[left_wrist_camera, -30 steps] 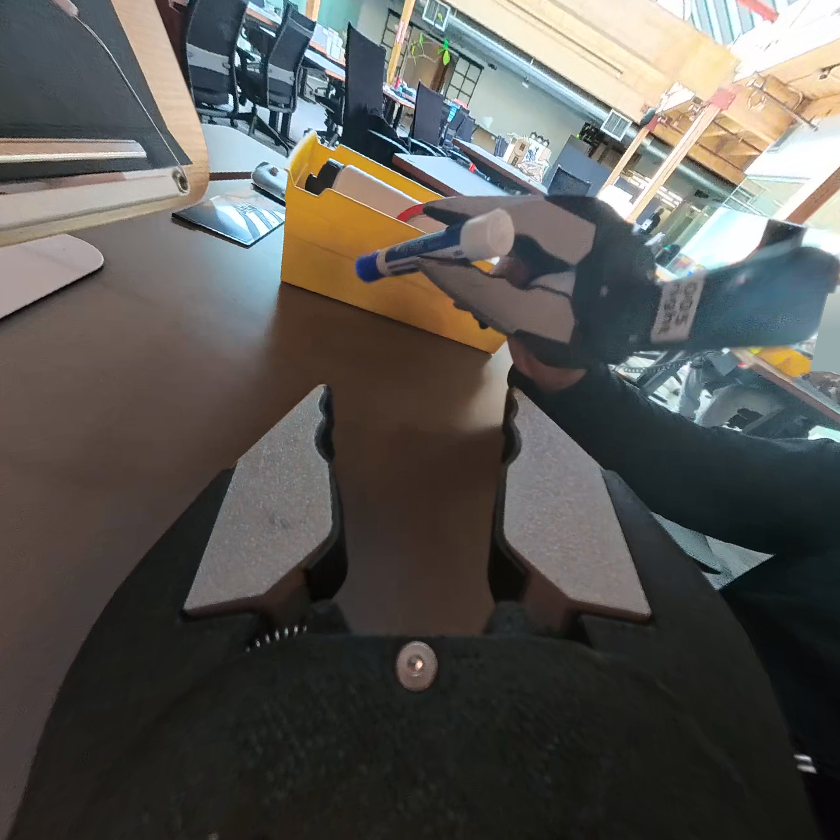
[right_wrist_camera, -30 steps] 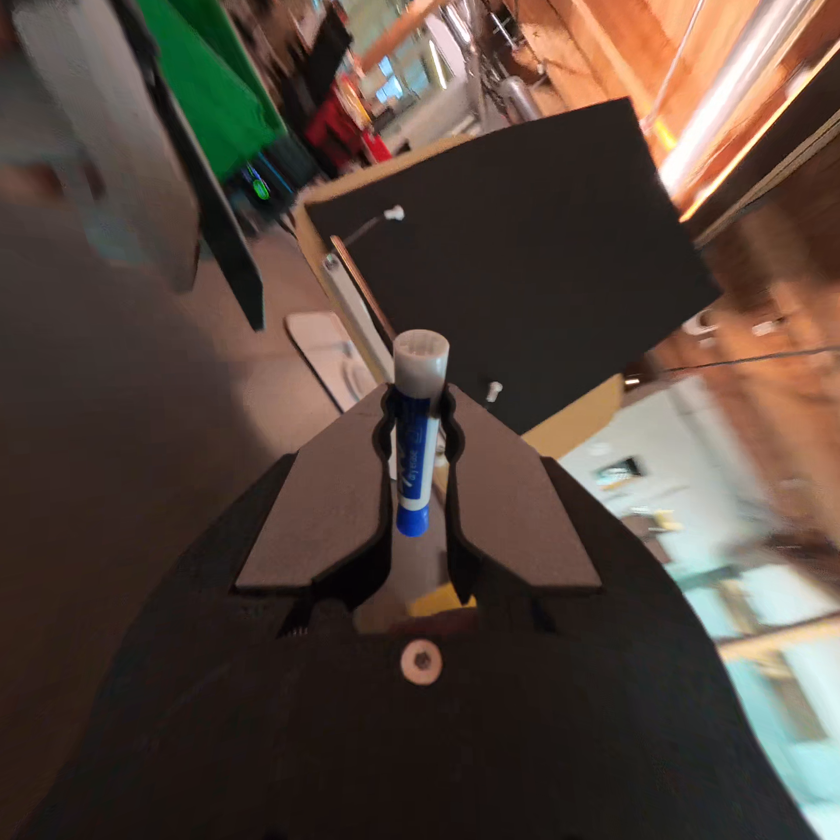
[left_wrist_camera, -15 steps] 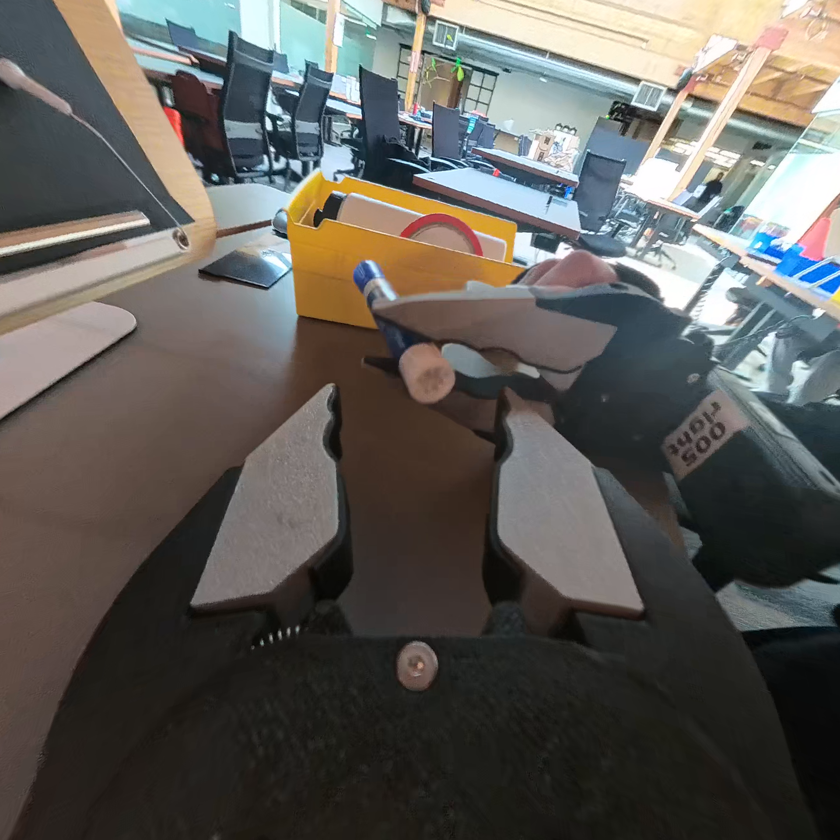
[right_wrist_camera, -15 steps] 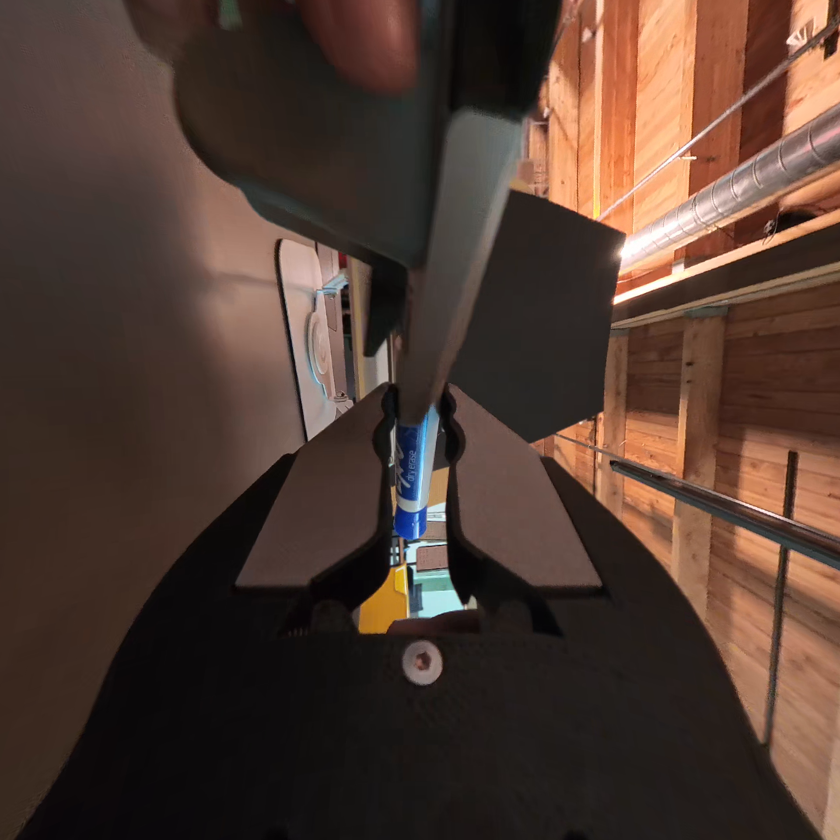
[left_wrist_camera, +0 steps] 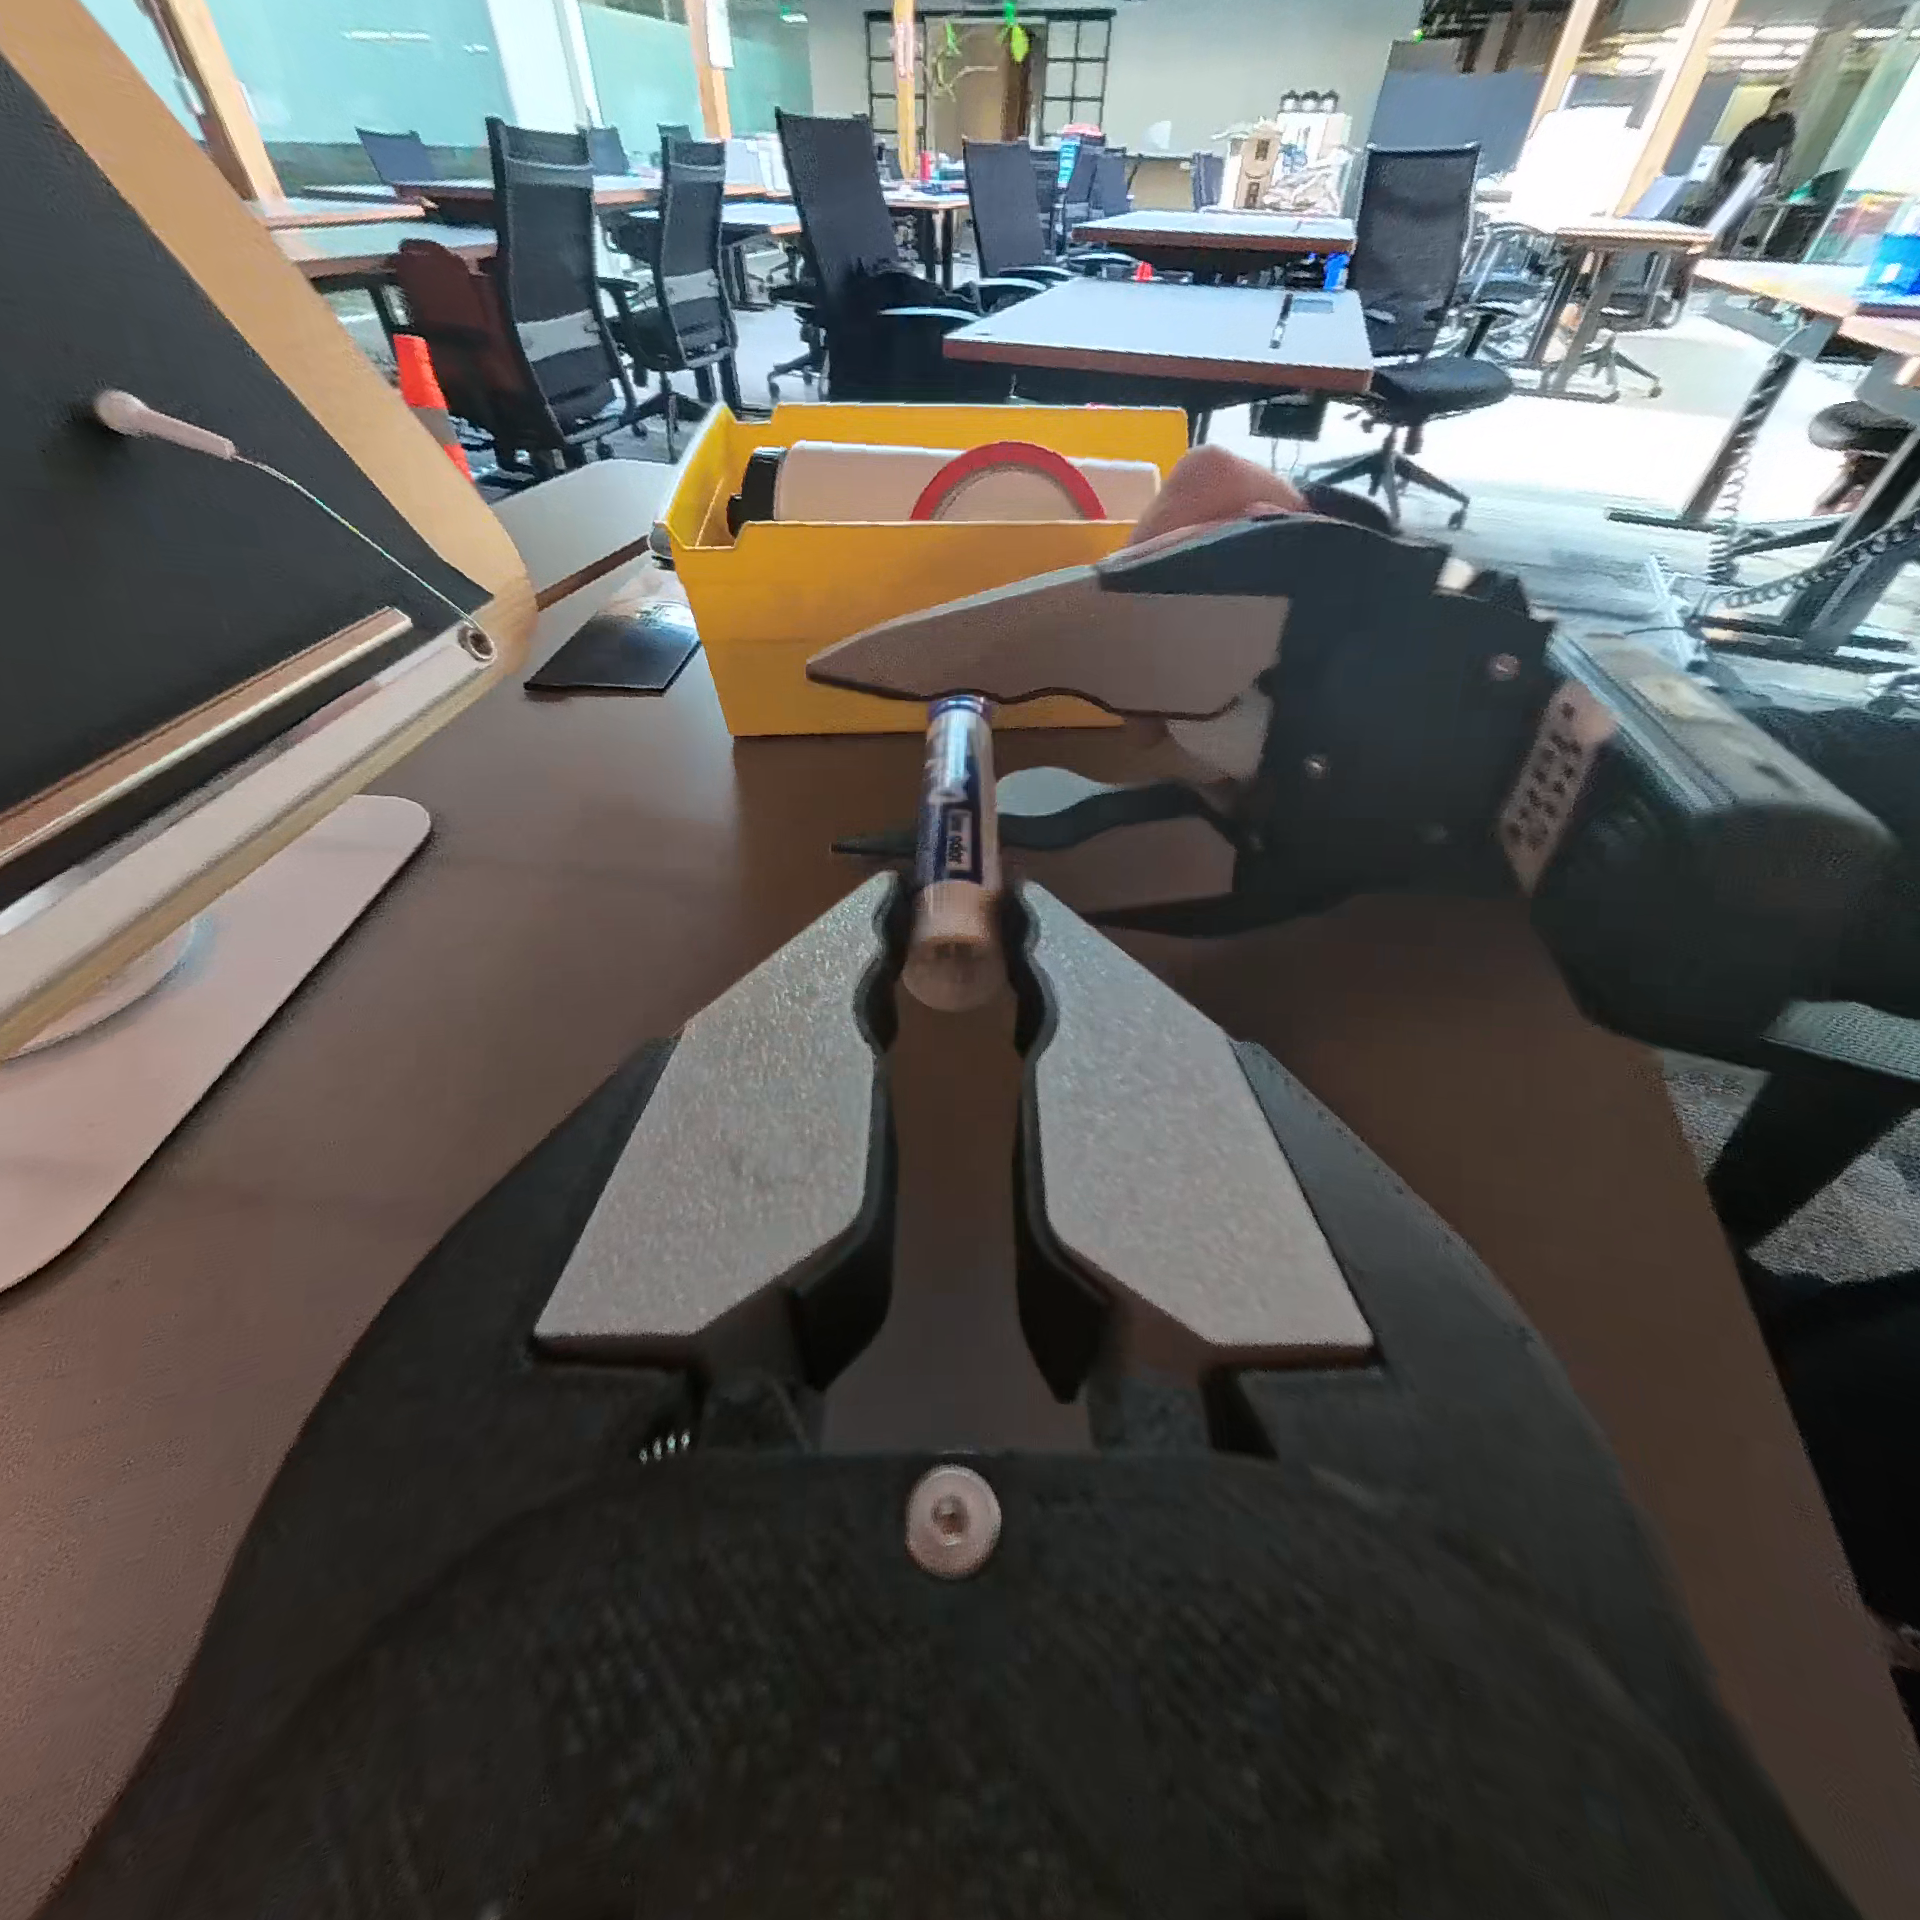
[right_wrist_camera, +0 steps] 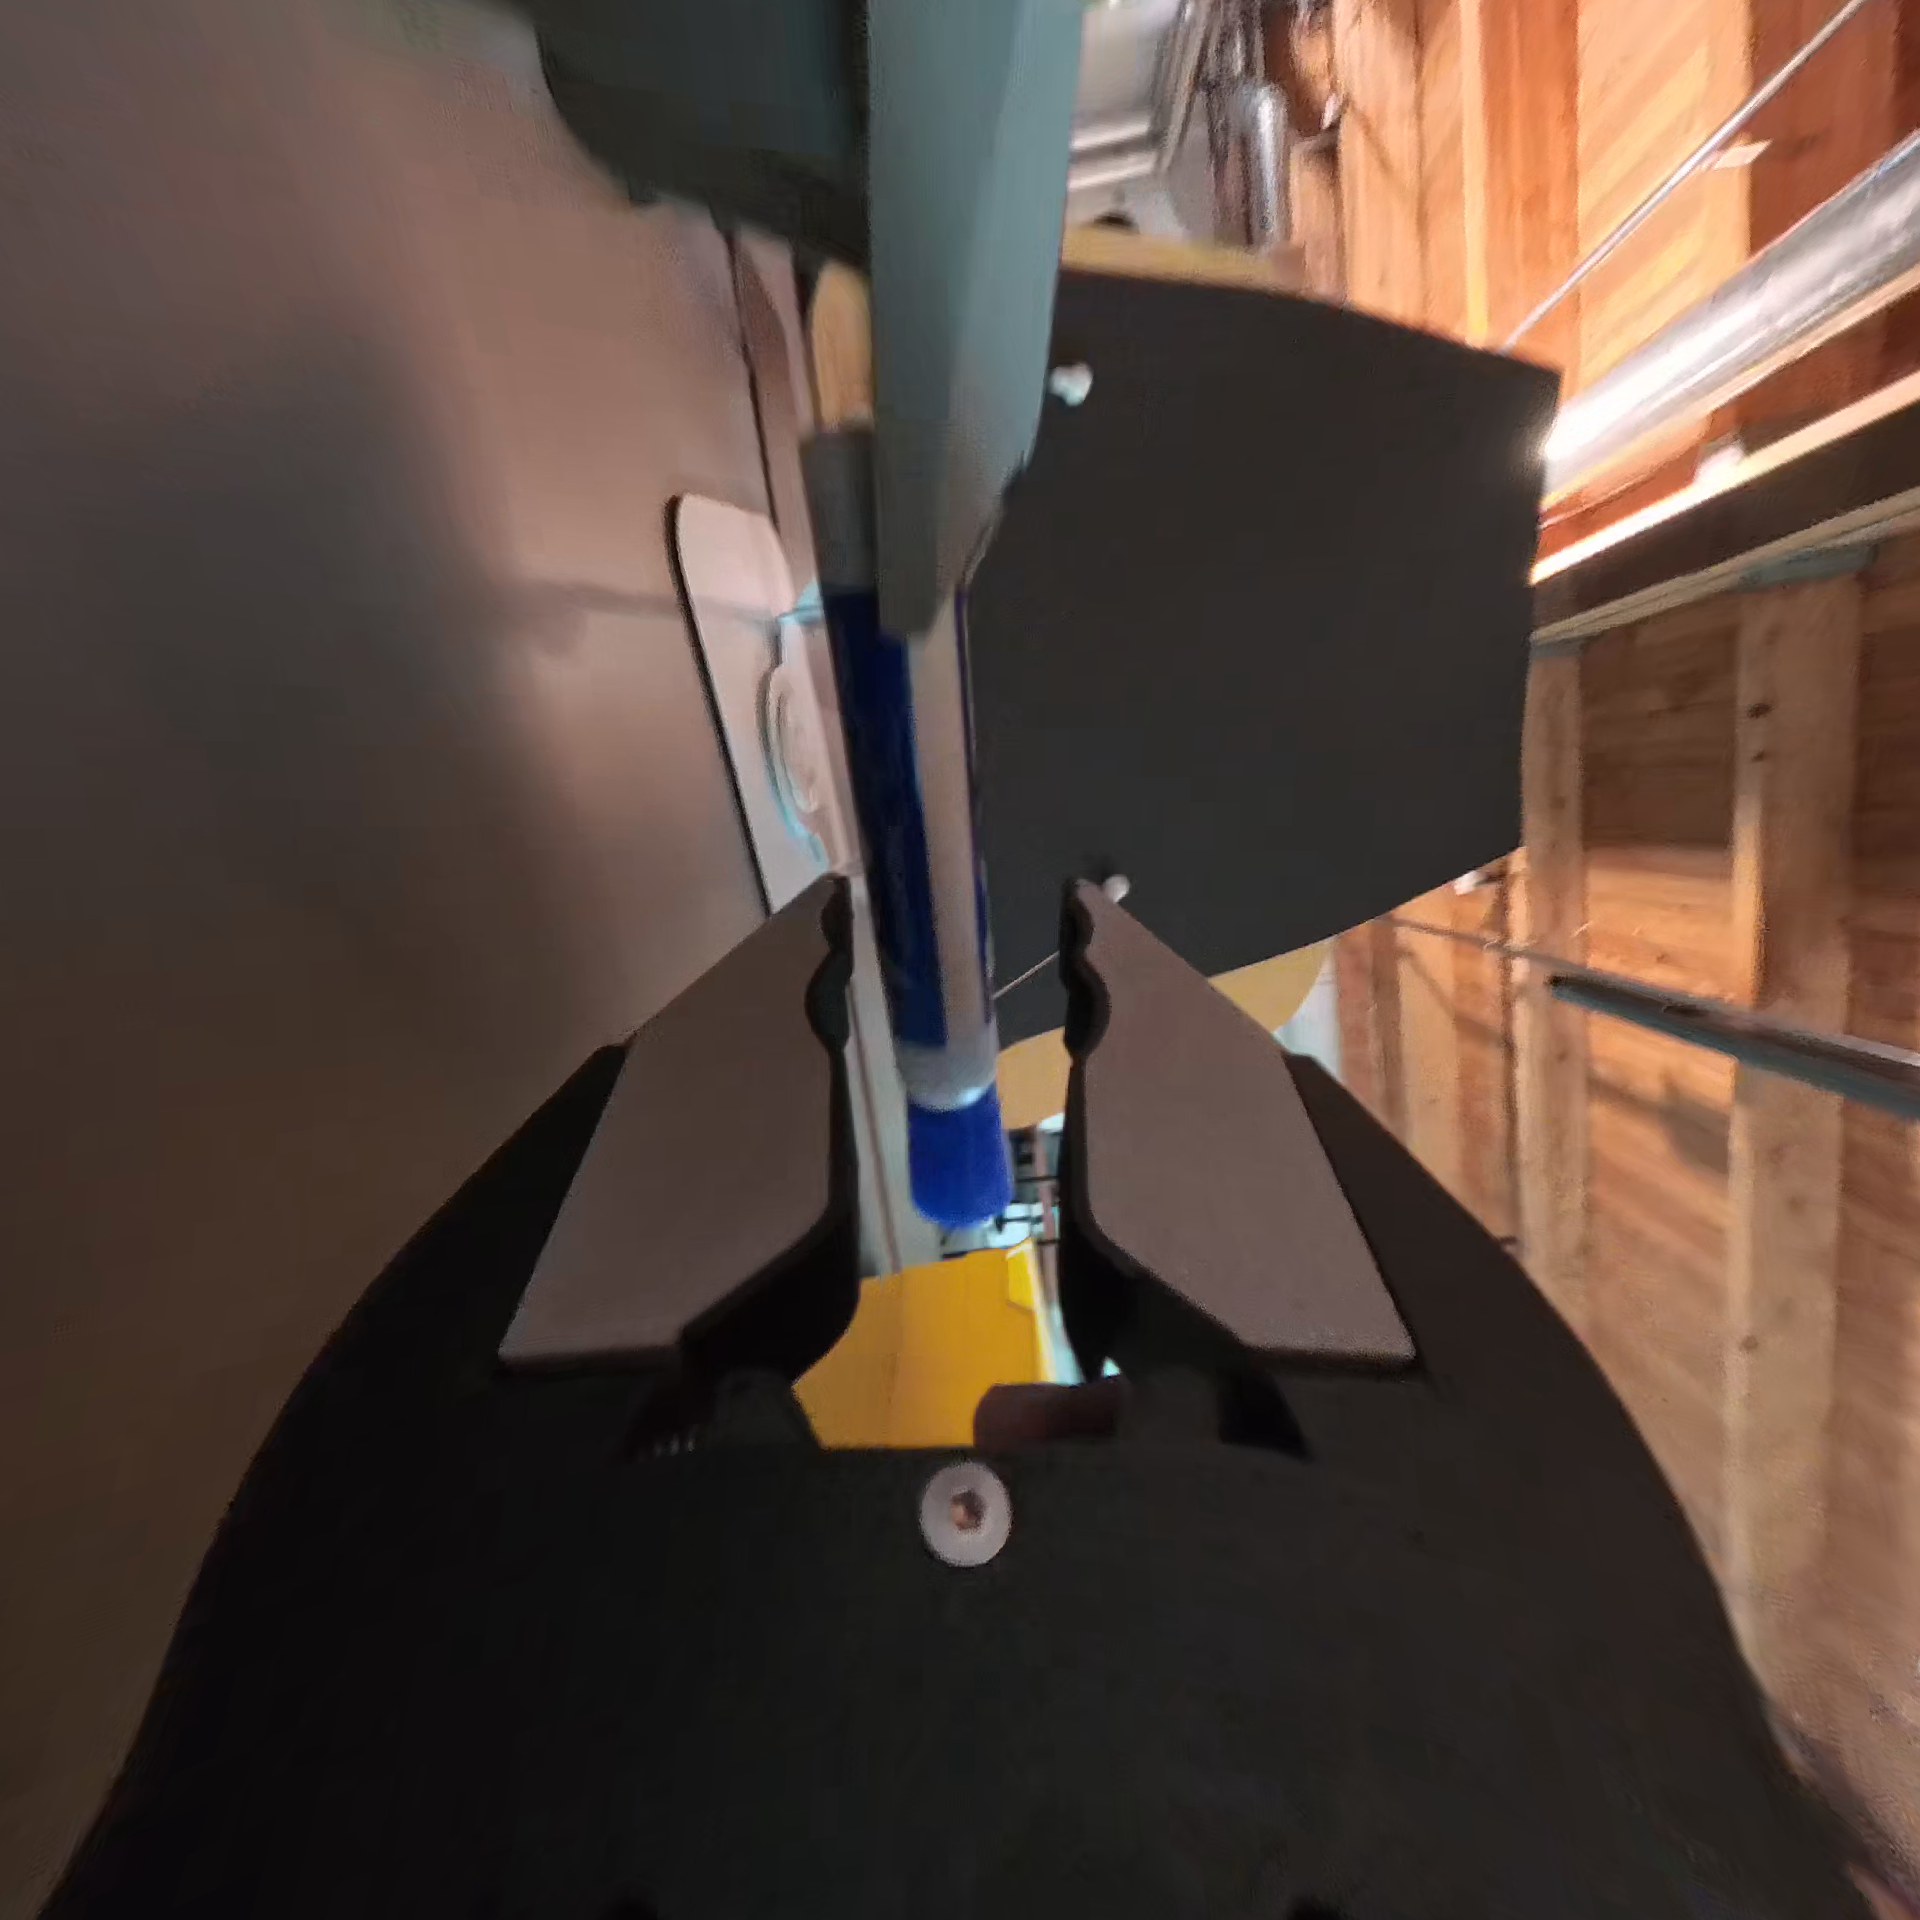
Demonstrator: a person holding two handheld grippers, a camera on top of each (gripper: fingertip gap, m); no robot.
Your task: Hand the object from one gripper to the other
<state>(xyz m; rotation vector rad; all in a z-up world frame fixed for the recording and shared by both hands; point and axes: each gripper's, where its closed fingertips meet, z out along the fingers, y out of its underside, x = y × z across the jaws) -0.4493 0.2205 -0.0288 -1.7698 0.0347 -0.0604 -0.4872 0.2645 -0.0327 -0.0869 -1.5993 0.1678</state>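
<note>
A blue marker is pictured at the point of exchange between two hand-held tongs above a dark wooden table. In the left wrist view, the marker's pale grey end is seen seated in the notches at the tips of the left tongs, whose jaws are drawn in against it on both sides; the marker is judged to be gripped there. The marker's far end is partly hidden behind the upper finger of the right tongs, which reach in from the right.

In the right wrist view, the right tongs are shown with jaws parted: a clear gap is visible on either side of the marker, and its blue cap hangs free between the fingers. The marker is therefore judged to be released by the right tongs, or very nearly so; motion blur leaves any light contact unconfirmed. A grey finger of the left tongs is seen overlapping the marker's upper part.

The transfer is judged to be almost complete: the receiving grip appears made and the giving grip opened. What is left, as far as can be told, is for the right tongs to be drawn clear so that the marker is carried by the left tongs alone.

Behind the exchange, a yellow bin holding a white cylinder and a red tape roll stands on the table.
</note>
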